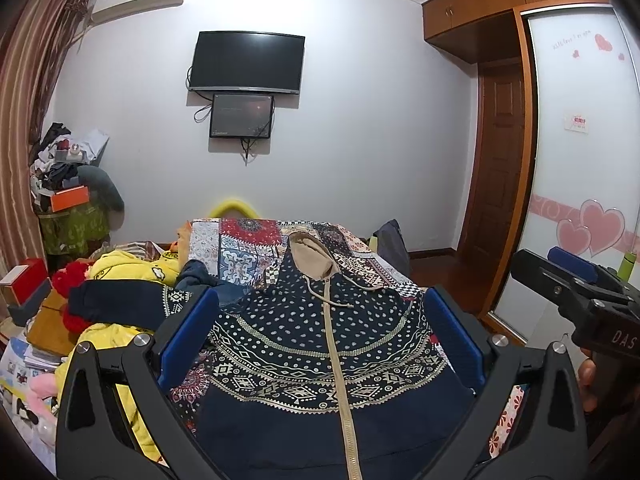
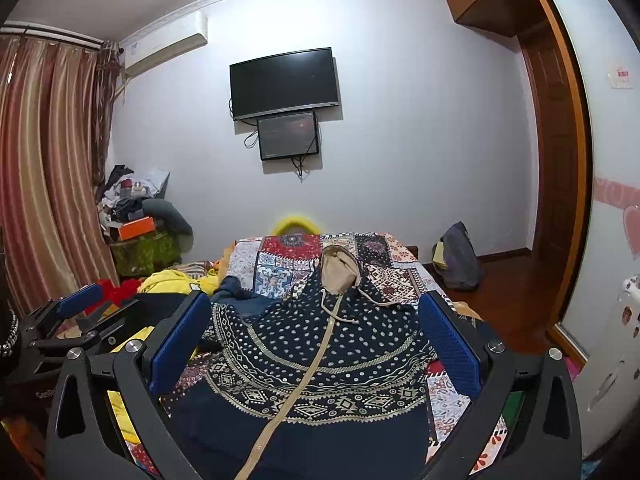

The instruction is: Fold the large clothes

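Bedroom, pale wall with a dark TV [image 1: 246,62] and a smaller screen [image 1: 242,116] mounted under it, striped curtain [image 2: 44,168] on the left, wooden wardrobe [image 1: 476,12] and door on the right. Bed covered by a patchwork quilt [image 1: 240,248]. Navy patterned hoodie [image 1: 320,344] lies flat on the quilt, front up, beige zipper [image 1: 340,380] running down the middle, beige-lined hood [image 1: 312,256] pointing toward the far wall, drawstrings loose across the chest. Yellow garment [image 1: 132,268] and red fabric piled left of the hoodie, dark clothes next to them. Clutter stack with an orange box [image 1: 70,198] in the far left corner. Dark bag [image 2: 460,258] on the floor beside the bed.

Left gripper [image 1: 320,336] hovers above the hoodie's lower half, blue pads wide apart, nothing between them. Right gripper [image 2: 316,340] likewise over the hoodie, jaws spread wide, empty. In the left wrist view the right gripper shows at the right edge, a hand [image 1: 586,384] partly visible behind it. Neither gripper clearly touches the cloth.
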`<state>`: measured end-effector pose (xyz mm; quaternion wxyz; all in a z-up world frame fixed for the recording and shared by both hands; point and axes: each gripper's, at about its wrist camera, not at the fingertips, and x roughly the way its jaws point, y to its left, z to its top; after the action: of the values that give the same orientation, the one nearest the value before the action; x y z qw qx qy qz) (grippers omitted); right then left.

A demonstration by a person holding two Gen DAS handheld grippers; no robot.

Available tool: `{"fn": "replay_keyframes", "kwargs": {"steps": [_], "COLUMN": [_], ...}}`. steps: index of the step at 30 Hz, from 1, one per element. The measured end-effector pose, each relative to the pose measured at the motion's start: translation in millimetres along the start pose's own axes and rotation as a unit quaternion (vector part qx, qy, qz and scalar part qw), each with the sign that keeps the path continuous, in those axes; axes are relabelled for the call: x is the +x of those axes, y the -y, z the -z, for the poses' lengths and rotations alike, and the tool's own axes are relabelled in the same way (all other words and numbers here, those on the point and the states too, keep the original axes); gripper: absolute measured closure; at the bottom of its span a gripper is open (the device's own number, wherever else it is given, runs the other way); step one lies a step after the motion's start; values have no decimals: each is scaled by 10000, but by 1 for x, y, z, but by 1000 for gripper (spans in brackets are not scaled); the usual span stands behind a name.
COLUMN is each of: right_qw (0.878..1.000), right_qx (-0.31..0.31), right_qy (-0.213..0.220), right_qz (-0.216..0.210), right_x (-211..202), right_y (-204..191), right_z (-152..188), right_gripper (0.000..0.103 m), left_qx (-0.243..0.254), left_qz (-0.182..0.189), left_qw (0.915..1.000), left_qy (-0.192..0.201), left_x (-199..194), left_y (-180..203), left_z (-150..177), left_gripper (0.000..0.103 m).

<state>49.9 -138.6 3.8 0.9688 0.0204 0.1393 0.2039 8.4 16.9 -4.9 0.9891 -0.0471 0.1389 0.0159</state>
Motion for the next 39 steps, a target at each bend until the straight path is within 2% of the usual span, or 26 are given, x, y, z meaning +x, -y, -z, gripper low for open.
{"fn": "replay_keyframes", "kwargs": {"steps": [13,21,24,29,33,37,39], "right_qw": [10000,9995,9992,9984,9978,9966,9957], "right_qx": [28,162,197,269,289,269,258], "right_qy": [-64,-246,-308,-452,-553,-726,-852], "right_qz": [61,131,180,204,231,270,264], "right_x": [5,23,33,64,95,134,154], "right_y": [0,6,9,15,18,24,25], "right_z": [2,3,2,-2,-5,-6,-4], "right_gripper": [0,0,0,0,0,0,0], "left_qx": [-31,-47,-41,-49,-224,-310,-261], "left_qz": [-53,-87,-130,-469,-568,-910,-969], "left_qw": [10000,9999,9998,9986,9976,9944,9935], "left_qy": [-37,-105,-142,-238,-324,-432,-544], "left_x": [6,22,36,74,107,143,163], "left_y": [-5,-15,-22,-46,-77,-113,-134], "left_z": [2,3,1,-3,-7,-11,-11], "left_gripper": [0,0,0,0,0,0,0]}}
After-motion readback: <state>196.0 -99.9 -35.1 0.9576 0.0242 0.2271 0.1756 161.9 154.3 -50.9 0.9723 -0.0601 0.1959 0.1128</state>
